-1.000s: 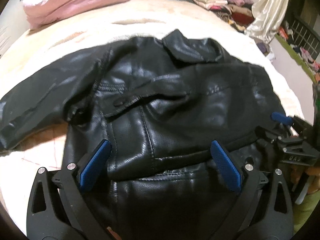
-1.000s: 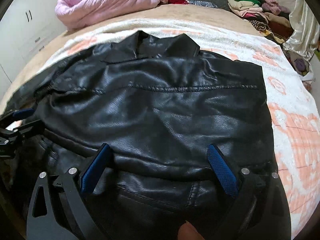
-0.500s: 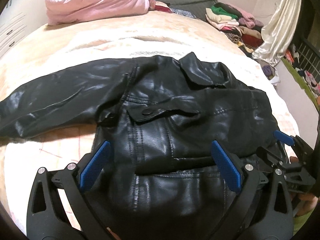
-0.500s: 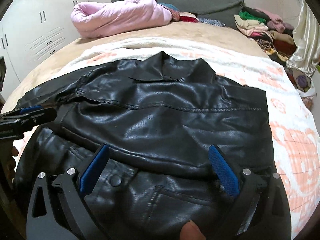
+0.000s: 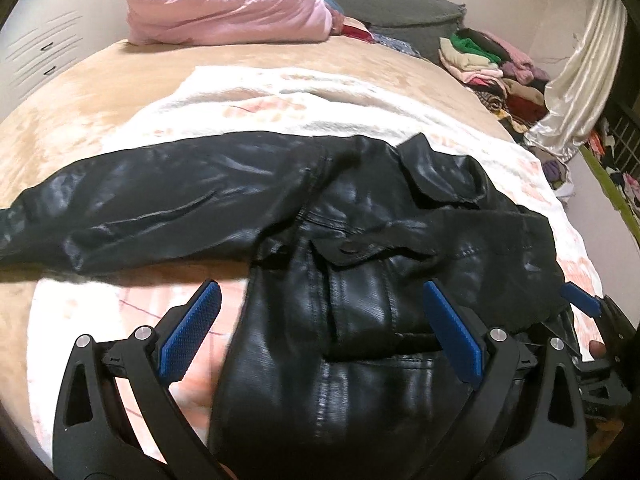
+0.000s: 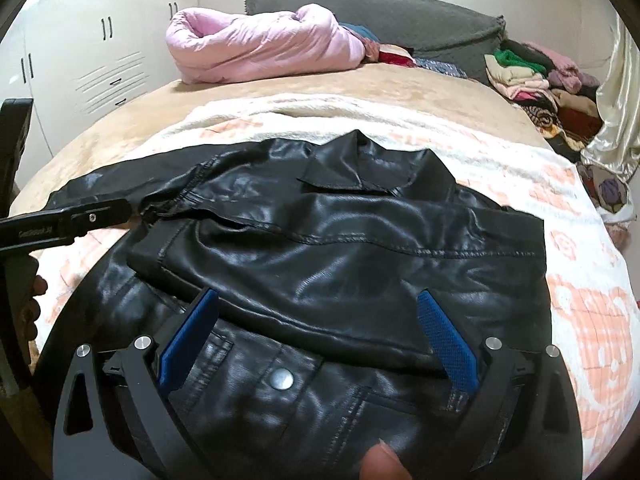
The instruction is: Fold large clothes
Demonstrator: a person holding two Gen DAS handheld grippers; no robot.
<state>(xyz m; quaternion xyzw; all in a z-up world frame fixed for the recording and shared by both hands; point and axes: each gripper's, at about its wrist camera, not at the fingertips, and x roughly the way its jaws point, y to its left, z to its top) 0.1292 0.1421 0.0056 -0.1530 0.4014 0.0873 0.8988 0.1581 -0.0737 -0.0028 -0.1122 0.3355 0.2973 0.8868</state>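
Jacket (image 5: 360,280) sleeve (image 5: 160,208) now further out; both grippers backed off.

A bed (image 6: 132,128) under a tan cover carries a white-and-peach blanket (image 6: 592,320), with a grey headboard (image 6: 400,12) behind, white cupboards (image 6: 80,60) at left and a cream curtain (image 6: 616,120) at right.

1 blk jacket (image 6: 340,248), 2 grippers (image 5: 320,332) (image 6: 316,336).
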